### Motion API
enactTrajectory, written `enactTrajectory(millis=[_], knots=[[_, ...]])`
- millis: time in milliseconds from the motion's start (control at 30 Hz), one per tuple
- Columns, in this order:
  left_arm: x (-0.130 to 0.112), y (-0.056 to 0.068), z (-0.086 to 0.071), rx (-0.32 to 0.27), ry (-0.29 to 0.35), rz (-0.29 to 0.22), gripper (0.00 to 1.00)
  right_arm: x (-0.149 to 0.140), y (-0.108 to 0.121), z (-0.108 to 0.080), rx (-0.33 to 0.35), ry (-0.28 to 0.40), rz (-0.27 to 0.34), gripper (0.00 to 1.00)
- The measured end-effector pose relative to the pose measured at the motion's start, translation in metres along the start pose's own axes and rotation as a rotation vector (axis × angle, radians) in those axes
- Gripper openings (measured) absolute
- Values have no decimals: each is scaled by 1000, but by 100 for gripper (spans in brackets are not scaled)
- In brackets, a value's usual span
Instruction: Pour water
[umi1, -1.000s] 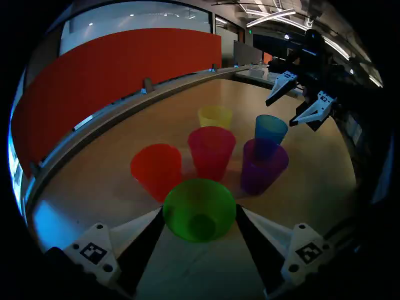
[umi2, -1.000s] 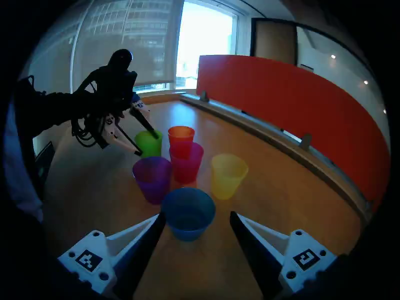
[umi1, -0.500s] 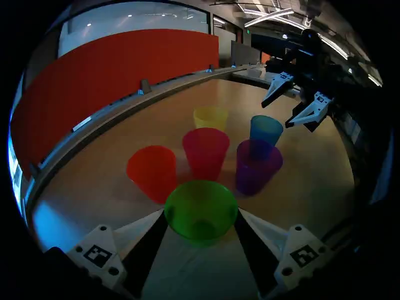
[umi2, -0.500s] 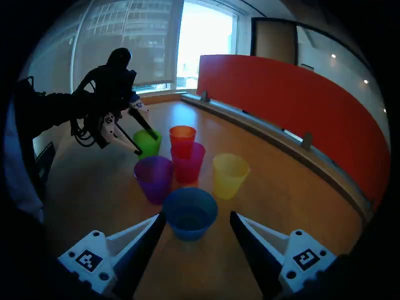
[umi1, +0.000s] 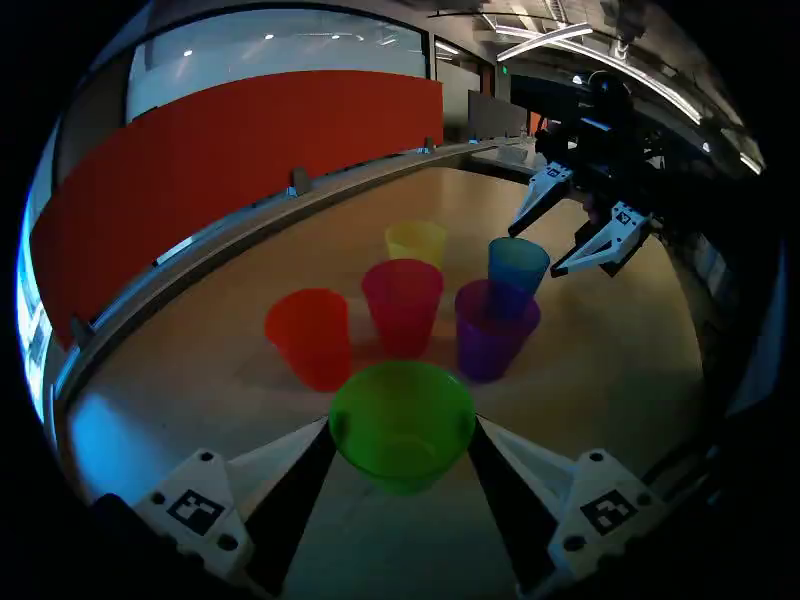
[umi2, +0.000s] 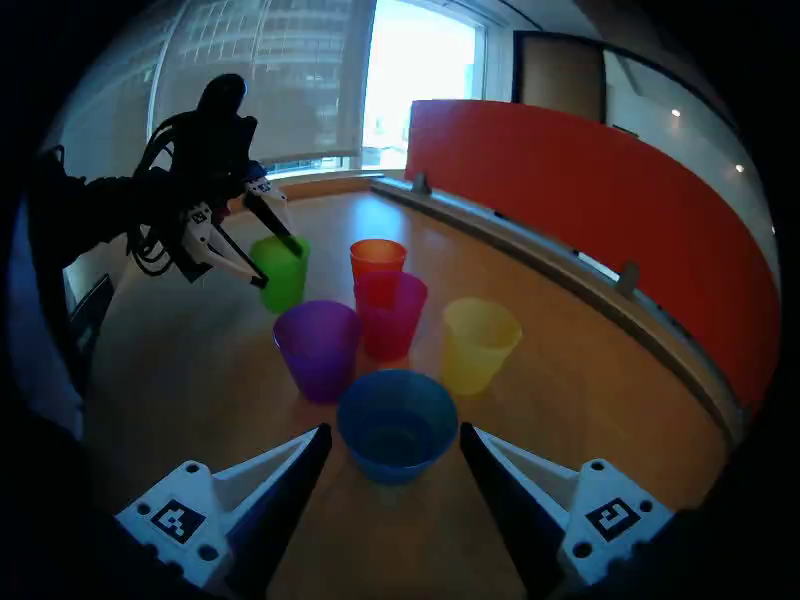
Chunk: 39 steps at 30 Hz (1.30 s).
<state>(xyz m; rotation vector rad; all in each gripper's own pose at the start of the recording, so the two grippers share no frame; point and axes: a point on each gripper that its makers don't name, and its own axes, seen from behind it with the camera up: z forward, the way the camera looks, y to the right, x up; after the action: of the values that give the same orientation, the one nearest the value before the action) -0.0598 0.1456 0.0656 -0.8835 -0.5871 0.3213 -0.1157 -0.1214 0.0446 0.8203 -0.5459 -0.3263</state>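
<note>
A green cup (umi1: 400, 430) stands upright between my left gripper's (umi1: 400, 420) fingers, which press on both its sides. In the right gripper view the same green cup (umi2: 282, 275) sits in the left gripper (umi2: 280, 262) at the far left. A blue cup (umi2: 397, 430) lies between the fingers of my right gripper (umi2: 390, 428). It touches the right finger, with a small gap at the left one. In the left gripper view the right gripper (umi1: 532, 252) straddles the blue cup (umi1: 515, 272). I cannot tell whether either cup holds water.
Orange (umi1: 312, 335), magenta (umi1: 402, 305), purple (umi1: 493, 325) and yellow (umi1: 416, 240) cups cluster on the wooden table (umi1: 620, 340) between the grippers. A red partition (umi1: 230, 150) runs along the table's far edge. A dark sleeve (umi2: 90, 215) holds the left gripper.
The right gripper has moved in around the blue cup, which now looks larger between its fingers. The left gripper has drawn back a little with the green cup.
</note>
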Motion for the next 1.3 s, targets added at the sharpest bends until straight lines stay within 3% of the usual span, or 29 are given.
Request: enactTrajectory(millis=[667,900,1300], knots=[[-10,7,-35,42,27,-45,88,-9,2,33,1,-17,-3,99],[-12,6,-38,46,31,-55,88,-12,2,40,1,-21,-13,91],[-13,7,-40,43,37,-62,88,-10,0,39,-3,-5,-15,89]])
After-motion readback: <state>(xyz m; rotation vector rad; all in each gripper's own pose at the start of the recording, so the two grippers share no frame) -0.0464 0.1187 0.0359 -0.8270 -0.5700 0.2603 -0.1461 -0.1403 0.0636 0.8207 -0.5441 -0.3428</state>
